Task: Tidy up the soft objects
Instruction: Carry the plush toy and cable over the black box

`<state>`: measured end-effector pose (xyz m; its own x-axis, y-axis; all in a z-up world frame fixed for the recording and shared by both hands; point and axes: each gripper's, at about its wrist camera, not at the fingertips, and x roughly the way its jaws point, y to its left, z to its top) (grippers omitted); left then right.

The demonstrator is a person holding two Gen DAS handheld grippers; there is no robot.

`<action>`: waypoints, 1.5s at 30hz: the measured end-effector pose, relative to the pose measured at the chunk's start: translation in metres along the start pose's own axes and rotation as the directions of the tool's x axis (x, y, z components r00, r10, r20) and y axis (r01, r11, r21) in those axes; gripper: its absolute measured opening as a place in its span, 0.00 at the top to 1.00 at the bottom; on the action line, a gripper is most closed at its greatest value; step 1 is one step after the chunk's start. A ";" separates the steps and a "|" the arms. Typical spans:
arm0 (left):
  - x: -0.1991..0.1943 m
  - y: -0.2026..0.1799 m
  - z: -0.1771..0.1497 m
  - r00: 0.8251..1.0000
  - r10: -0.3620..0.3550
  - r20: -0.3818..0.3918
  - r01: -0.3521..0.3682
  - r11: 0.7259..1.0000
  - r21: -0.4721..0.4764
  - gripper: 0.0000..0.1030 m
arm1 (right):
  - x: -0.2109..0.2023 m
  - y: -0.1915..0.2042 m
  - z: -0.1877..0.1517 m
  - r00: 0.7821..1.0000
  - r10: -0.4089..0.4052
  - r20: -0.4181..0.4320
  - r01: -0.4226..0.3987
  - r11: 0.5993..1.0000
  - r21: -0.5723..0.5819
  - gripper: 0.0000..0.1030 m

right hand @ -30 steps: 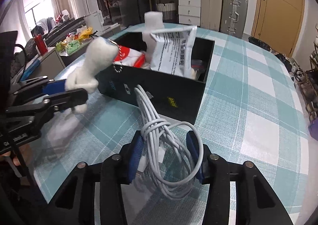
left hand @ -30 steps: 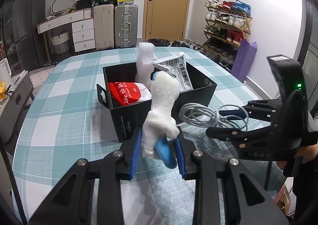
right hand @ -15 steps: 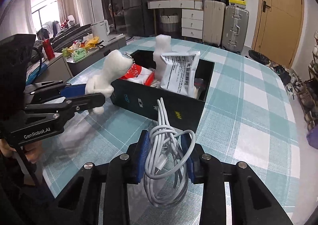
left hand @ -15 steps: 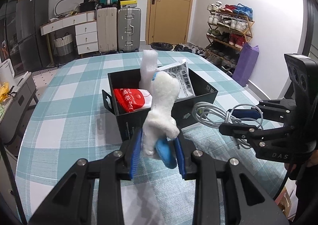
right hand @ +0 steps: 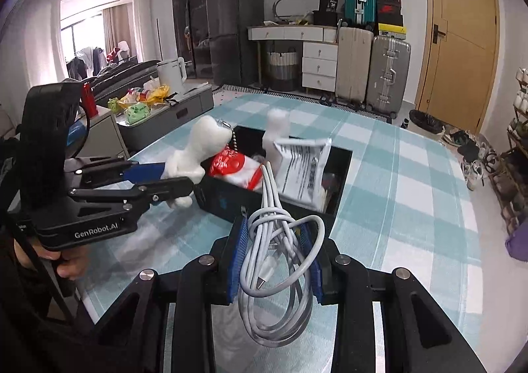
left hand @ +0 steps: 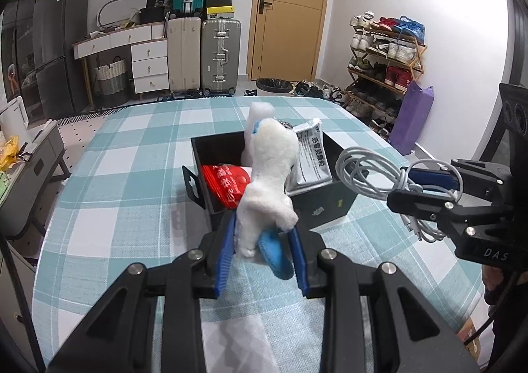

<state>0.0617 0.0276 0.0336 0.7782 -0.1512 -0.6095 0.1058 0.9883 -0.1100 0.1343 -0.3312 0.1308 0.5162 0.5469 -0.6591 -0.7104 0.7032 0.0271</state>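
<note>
A: How far along is the tidying?

B: Partly. At the bottom of the left wrist view, the left hand-held gripper [left hand: 262, 254] is clamped on a fuzzy white plush toy [left hand: 269, 181] with a blue foot. The right hand-held gripper [right hand: 275, 257], nearly closed, pinches a coiled white charging cable [right hand: 274, 241], smooth and springy. Both are held above the checked worktop [left hand: 132, 181], not yet stowed.

A: And beyond them?

B: The rigid black storage box [right hand: 231, 200] at frame centre already holds a glossy red packet [left hand: 227, 186], a crinkly printed pouch [left hand: 313, 155] and a white foam piece [left hand: 259, 112].
</note>
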 end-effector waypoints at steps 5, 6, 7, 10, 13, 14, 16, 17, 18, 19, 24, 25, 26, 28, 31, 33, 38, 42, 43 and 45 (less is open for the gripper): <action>0.004 0.006 0.011 1.000 0.005 0.010 -0.005 1.000 -0.008 0.71 | 0.005 -0.004 0.014 1.000 -0.005 0.025 0.005 1.000 0.020 0.68; 0.004 0.007 0.013 1.000 0.006 0.014 -0.006 1.000 -0.007 0.71 | 0.007 -0.005 0.017 1.000 -0.006 0.026 0.005 1.000 0.025 0.68; 0.006 0.008 0.017 1.000 0.007 0.017 -0.007 1.000 -0.007 0.71 | 0.009 -0.007 0.020 1.000 -0.011 0.030 0.010 0.999 0.032 0.68; 0.011 0.012 0.026 1.000 0.011 0.024 -0.010 1.000 -0.010 0.71 | 0.015 -0.011 0.028 0.999 -0.018 0.049 0.015 0.999 0.051 0.68; 0.017 0.016 0.035 0.999 0.017 0.028 -0.017 1.000 -0.008 0.71 | 0.023 -0.013 0.034 0.999 -0.021 0.050 0.018 0.998 0.061 0.68; 0.020 0.018 0.037 0.999 0.021 0.028 -0.021 1.000 -0.009 0.71 | 0.027 -0.014 0.036 0.999 -0.023 0.048 0.020 0.998 0.063 0.68; 0.025 0.020 0.041 0.999 0.029 0.028 -0.029 1.000 -0.009 0.71 | 0.033 -0.015 0.040 0.998 -0.028 0.048 0.025 0.998 0.062 0.68; 0.027 0.022 0.043 0.999 0.035 0.029 -0.035 0.999 -0.012 0.71 | 0.034 -0.015 0.042 0.998 -0.031 0.053 0.027 0.998 0.065 0.68; 0.029 0.023 0.045 0.999 0.037 0.029 -0.037 0.999 -0.015 0.71 | 0.037 -0.016 0.044 0.998 -0.030 0.051 0.027 0.997 0.067 0.68; 0.031 0.025 0.047 0.999 0.037 0.027 -0.036 0.999 -0.019 0.71 | 0.038 -0.017 0.046 0.998 -0.036 0.054 0.032 0.997 0.069 0.68; 0.044 0.032 0.053 0.999 0.048 0.020 -0.048 0.998 -0.029 0.71 | 0.044 -0.029 0.053 0.995 -0.061 0.074 0.054 0.994 0.096 0.68; 0.046 0.033 0.054 0.999 0.050 0.019 -0.049 0.998 -0.029 0.71 | 0.045 -0.031 0.054 0.994 -0.072 0.077 0.064 0.993 0.102 0.68; 0.048 0.034 0.054 0.999 0.051 0.017 -0.051 0.998 -0.030 0.71 | 0.047 -0.034 0.055 0.993 -0.089 0.079 0.081 0.991 0.103 0.68; 0.054 0.035 0.055 0.998 0.055 0.011 -0.055 0.998 -0.026 0.71 | 0.049 -0.039 0.055 0.991 -0.100 0.084 0.090 0.989 0.117 0.68; 0.061 0.037 0.056 0.999 0.048 0.002 -0.048 0.998 -0.034 0.71 | 0.054 -0.045 0.057 0.990 -0.116 0.077 0.106 0.987 0.123 0.68; 0.065 0.035 0.057 0.999 0.048 0.000 -0.048 0.998 -0.029 0.71 | 0.055 -0.049 0.057 0.987 -0.137 0.080 0.127 0.985 0.121 0.68; 0.076 0.031 0.057 0.999 0.047 -0.014 -0.047 0.999 -0.006 0.71 | 0.068 -0.061 0.054 0.987 -0.149 0.055 0.139 0.979 0.148 0.68; 0.084 0.028 0.054 0.999 0.040 -0.032 -0.040 0.999 0.006 0.71 | 0.079 -0.062 0.053 0.993 -0.116 0.038 0.109 0.983 0.149 0.68; 0.085 0.026 0.054 0.999 0.036 -0.037 -0.036 0.999 0.012 0.71 | 0.081 -0.061 0.054 0.994 -0.108 0.036 0.101 0.984 0.148 0.68; 0.087 0.024 0.053 0.999 0.031 -0.043 -0.030 0.999 0.020 0.71 | 0.089 -0.058 0.054 0.996 -0.091 0.020 0.087 0.986 0.142 0.68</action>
<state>0.1644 0.0389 0.0195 0.7536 -0.1215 -0.6460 0.0949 0.9926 -0.0760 0.2471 -0.2995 0.1111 0.5883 0.4897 -0.6435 -0.5877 0.8055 0.0757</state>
